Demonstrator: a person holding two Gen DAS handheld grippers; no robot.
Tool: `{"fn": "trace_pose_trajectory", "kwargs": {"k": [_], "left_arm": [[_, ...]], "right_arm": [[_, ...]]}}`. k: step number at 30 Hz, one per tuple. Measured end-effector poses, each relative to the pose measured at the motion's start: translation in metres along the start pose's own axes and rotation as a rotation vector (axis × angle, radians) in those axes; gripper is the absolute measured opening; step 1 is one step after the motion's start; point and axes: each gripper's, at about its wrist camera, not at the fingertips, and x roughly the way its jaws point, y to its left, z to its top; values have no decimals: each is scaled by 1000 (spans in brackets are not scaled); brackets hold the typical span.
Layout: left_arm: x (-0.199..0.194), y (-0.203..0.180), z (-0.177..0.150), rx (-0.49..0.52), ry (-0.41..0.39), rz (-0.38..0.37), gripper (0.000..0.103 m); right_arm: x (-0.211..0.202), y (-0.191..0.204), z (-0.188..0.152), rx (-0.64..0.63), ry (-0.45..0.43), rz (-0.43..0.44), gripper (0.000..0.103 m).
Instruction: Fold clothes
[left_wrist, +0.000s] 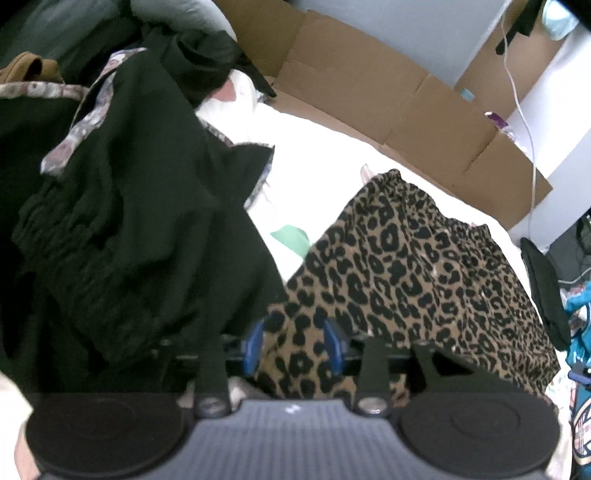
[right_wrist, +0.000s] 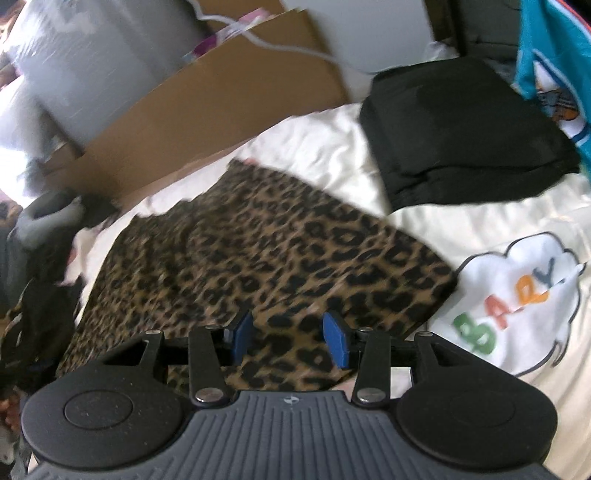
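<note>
Your left hand-held gripper (left_wrist: 293, 345) has its blue pads apart, with the brown-and-black leopard-print garment (left_wrist: 417, 280) running between them; motion blur hides whether they pinch it. Right hand-held gripper (right_wrist: 291, 341) hangs with jaws apart over the same garment (right_wrist: 258, 251) on the white bed sheet (right_wrist: 317, 144). The near hem is cut off behind both grippers. The folded black garment (right_wrist: 458, 136) sits beside it.

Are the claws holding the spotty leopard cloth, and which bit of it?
Neither clearly grips it. The left claw and right claw both stand open, with the near edge of the leopard cloth lying between their blue pads.
</note>
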Motion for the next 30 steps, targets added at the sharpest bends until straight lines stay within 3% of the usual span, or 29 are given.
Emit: {"fn": "trace_pose_trajectory", "kwargs": {"k": [5,12,16,18,22,30], "left_arm": [[-9,-3,-11,-19,27,-26,38],[-15,-37,-30,52,83,-105,38],[-11,-62,-45,84,134,-167,38],[-6,-74,-54,101,161,-192,41],[5,-93,-71,125,205,-208,55],[33,-108,-89,57,312,-261,60]], "right_arm": [[-3,13,-15,-22,44,54,50],[-6,33,-34,-81,120,168,50],[-4,46,-46,-149,180,210,56],[0,52,-53,-181,209,217,58],[8,65,-63,-242,244,233,64],[32,92,-79,-379,286,216,68]]}}
